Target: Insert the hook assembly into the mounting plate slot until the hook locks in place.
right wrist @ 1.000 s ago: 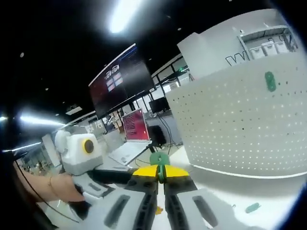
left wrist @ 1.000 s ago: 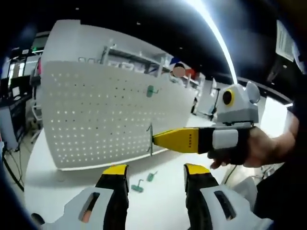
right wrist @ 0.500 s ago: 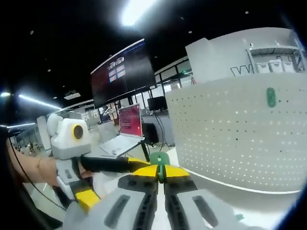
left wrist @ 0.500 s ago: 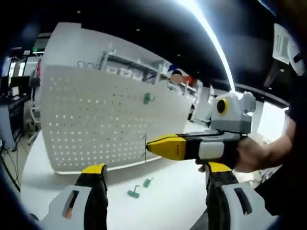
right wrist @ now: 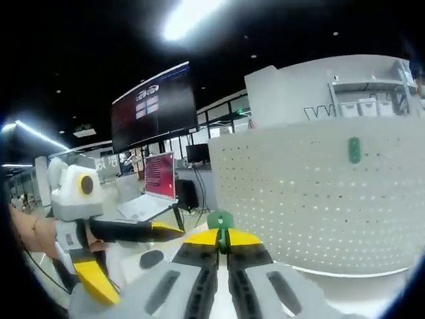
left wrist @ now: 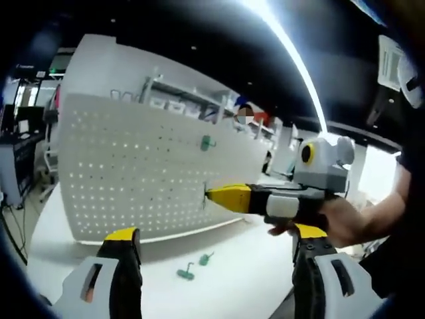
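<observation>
Fingers: your right gripper [right wrist: 223, 240] is clamped on a green hook [right wrist: 220, 221]; your left gripper [left wrist: 216, 239] is spread wide, holding nothing.
Pegboard [left wrist: 133, 173]: upright on the white table [left wrist: 239, 279], one green hook mounted [left wrist: 206, 142].
Held hook: tip near the board face; contact unclear.
Spares: two green hooks [left wrist: 194, 266] lie on the table.

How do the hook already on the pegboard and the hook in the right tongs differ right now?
The hook on the pegboard hangs seated in the perforated pegboard, untouched; the hook in the right tongs is pinched between shut jaws, off the board. The mounted one sits high on the panel; the held one is lower, its tip near the panel face in the left gripper view. Both are green.
</observation>
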Demonstrator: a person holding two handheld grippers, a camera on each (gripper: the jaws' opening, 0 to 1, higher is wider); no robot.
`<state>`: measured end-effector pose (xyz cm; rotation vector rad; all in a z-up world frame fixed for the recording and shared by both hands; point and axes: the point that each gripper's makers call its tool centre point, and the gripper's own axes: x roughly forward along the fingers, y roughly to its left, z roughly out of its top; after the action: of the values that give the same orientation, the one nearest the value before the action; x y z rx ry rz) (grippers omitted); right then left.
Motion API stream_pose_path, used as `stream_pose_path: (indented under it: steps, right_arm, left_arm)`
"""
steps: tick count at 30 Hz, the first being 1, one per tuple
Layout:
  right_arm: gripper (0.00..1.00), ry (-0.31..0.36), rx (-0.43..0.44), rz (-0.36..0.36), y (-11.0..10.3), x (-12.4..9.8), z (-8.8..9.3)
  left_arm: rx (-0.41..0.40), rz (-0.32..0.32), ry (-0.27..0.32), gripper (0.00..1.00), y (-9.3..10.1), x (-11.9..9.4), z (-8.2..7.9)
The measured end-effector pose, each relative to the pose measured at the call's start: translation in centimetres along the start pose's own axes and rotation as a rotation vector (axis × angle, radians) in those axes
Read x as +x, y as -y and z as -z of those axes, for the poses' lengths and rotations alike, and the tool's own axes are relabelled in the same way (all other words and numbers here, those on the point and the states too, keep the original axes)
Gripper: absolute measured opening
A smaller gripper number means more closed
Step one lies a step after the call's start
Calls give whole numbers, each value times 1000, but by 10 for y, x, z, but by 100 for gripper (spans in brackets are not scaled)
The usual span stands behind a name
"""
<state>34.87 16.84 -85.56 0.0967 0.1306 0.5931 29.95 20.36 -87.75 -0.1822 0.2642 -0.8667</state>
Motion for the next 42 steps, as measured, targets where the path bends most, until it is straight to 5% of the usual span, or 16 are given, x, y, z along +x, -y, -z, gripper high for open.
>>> stream_pose_path:
  steps: [15, 42]
  right_arm:
    - [0, 110, -49, 188, 67, 7, -32]
    - [0, 216, -5, 481, 185, -12, -58]
  left_arm:
    - [5, -20, -12, 100, -7, 0, 5]
    - [2, -52, -38, 99, -21, 2, 12]
